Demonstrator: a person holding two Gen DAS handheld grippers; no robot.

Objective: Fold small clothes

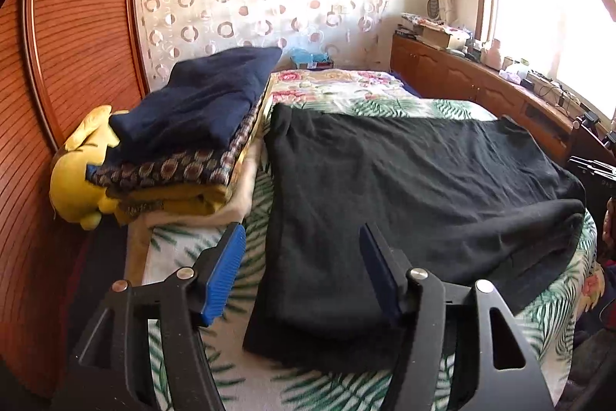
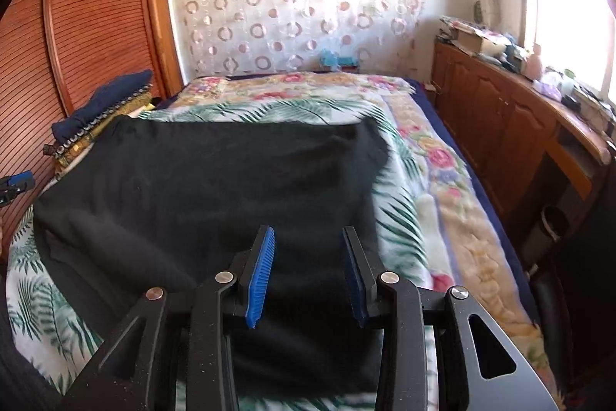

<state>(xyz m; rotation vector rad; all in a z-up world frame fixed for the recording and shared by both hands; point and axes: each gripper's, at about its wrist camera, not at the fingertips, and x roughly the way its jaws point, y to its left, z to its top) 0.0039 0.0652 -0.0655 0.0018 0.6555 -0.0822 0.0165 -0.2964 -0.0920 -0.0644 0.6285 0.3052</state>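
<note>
A black garment [image 1: 404, 187] lies spread flat on the leaf-print bed cover [image 1: 184, 249]; it also shows in the right wrist view [image 2: 215, 187]. Its near part is folded over in a double layer. My left gripper [image 1: 302, 237] is open and empty, hovering above the garment's near left edge. My right gripper [image 2: 308, 237] is open and empty, hovering above the garment's near right part. The left gripper's blue pad shows at the far left of the right wrist view [image 2: 17, 182].
A stack of folded clothes [image 1: 192, 126] with a navy piece on top sits left of the garment, beside a yellow plush toy [image 1: 77, 176]. A wooden louvred wardrobe [image 1: 57, 64] stands left. A wooden cabinet [image 2: 500, 126] with clutter runs along the right, under a window.
</note>
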